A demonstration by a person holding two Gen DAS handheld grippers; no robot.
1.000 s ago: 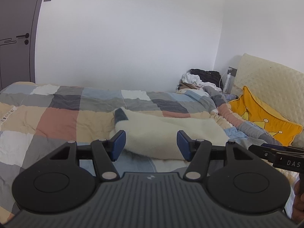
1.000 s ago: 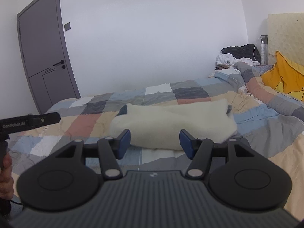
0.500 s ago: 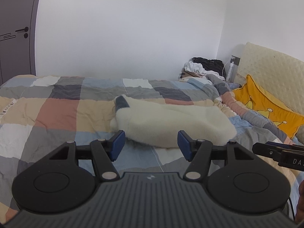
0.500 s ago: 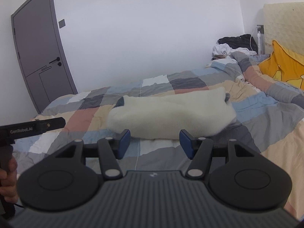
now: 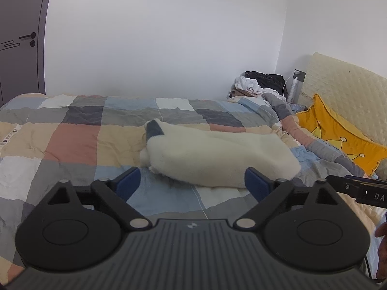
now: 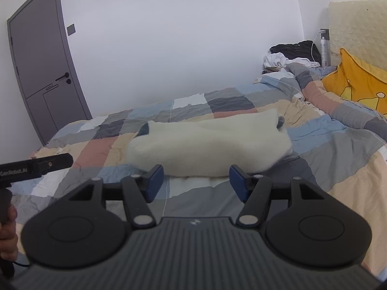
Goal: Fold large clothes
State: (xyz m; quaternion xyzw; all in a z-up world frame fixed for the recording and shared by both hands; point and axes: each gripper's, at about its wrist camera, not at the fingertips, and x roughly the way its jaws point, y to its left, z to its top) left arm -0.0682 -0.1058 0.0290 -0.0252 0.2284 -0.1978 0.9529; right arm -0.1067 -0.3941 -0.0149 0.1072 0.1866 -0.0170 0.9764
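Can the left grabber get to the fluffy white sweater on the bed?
Probably yes. The left gripper is open, its jaws just widened, nothing sits between them, and only bare quilt lies before the folded white garment.

this is a bedroom in a home. a bed fills most of both views, covered by a patchwork quilt of grey, blue, peach, white and rust squares. at its head end stands a cream padded headboard, with a yellow cushion printed with crowns leaning against it. in the far corner beside the headboard, a heap of black and white clothes lies next to a white spray bottle and a wall socket with a cable. the walls are plain white, and a grey door with a black lever handle closes the room beyond the foot end.
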